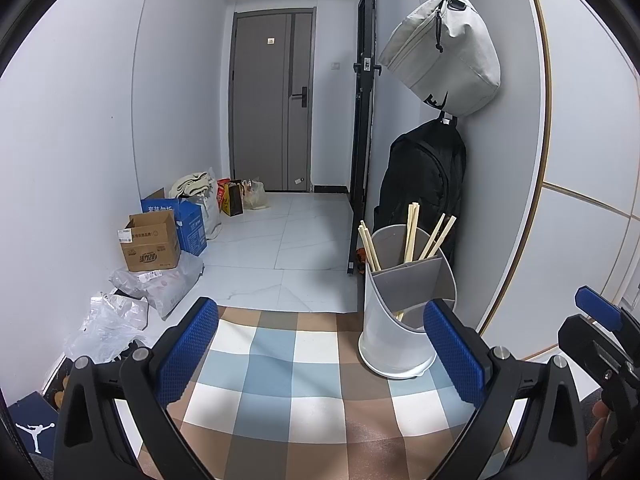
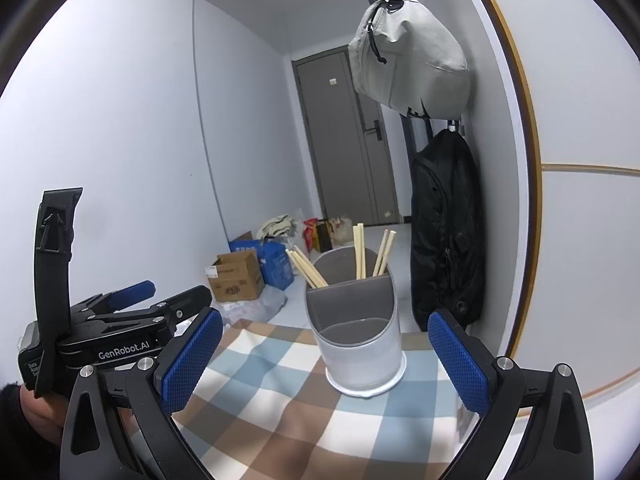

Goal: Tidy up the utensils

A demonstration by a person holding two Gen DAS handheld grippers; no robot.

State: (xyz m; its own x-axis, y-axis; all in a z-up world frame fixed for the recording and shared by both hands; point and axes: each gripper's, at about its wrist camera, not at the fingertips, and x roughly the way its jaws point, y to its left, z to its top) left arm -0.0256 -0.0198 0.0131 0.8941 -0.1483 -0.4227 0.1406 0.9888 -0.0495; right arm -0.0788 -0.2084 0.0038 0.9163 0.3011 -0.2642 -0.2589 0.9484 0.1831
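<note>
A grey and white utensil holder (image 1: 400, 320) stands on the checkered tablecloth (image 1: 304, 384) near the far right edge. It also shows in the right wrist view (image 2: 356, 332). Several wooden chopsticks (image 1: 412, 236) stand in its rear compartment; its front compartment looks empty in the right wrist view. My left gripper (image 1: 320, 348) is open and empty, just left of and in front of the holder. My right gripper (image 2: 326, 356) is open and empty, facing the holder from close in front. The left gripper also shows at the left of the right wrist view (image 2: 136, 312).
A wall stands close behind and to the right of the holder, with a black backpack (image 1: 424, 184) and a grey bag (image 1: 444, 52) hanging on it. Cardboard boxes (image 1: 152, 244) and plastic bags (image 1: 116, 316) lie on the floor beyond the table's left edge.
</note>
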